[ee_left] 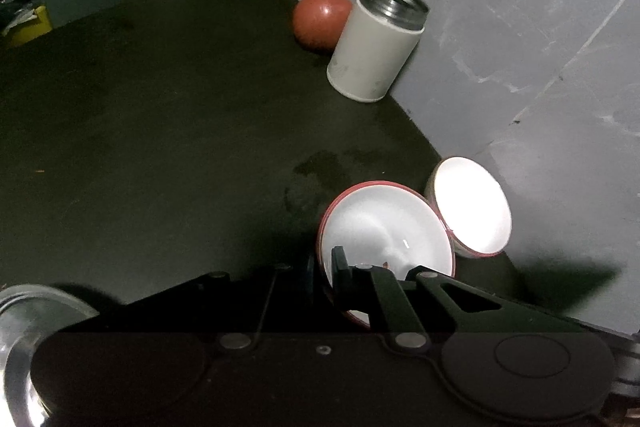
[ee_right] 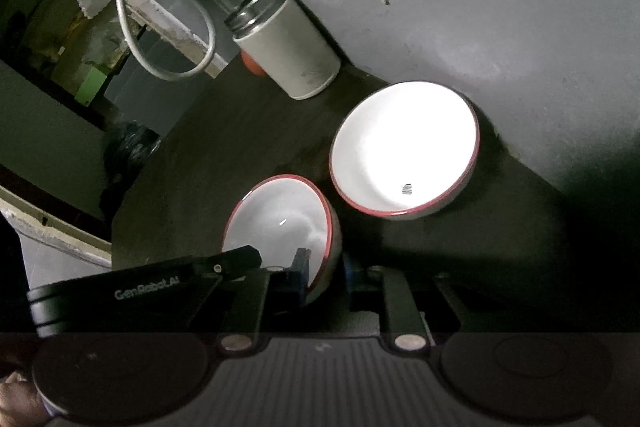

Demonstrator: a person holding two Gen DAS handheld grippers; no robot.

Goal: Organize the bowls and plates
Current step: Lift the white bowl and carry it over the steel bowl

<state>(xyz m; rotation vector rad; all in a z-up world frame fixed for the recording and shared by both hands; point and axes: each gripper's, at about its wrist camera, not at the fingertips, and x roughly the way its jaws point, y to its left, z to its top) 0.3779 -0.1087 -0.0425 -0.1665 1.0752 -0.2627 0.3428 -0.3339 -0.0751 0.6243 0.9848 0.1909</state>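
Lit bowl (ee_right: 404, 151) at table edge (ee_right: 520, 163)

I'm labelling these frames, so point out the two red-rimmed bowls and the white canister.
Near bowl (ee_right: 280, 215), right wrist view, on its white inner wall.
Far bowl (ee_right: 404, 147), right wrist view, on its bright inside.
White canister (ee_left: 372, 55), left wrist view, on its side wall.
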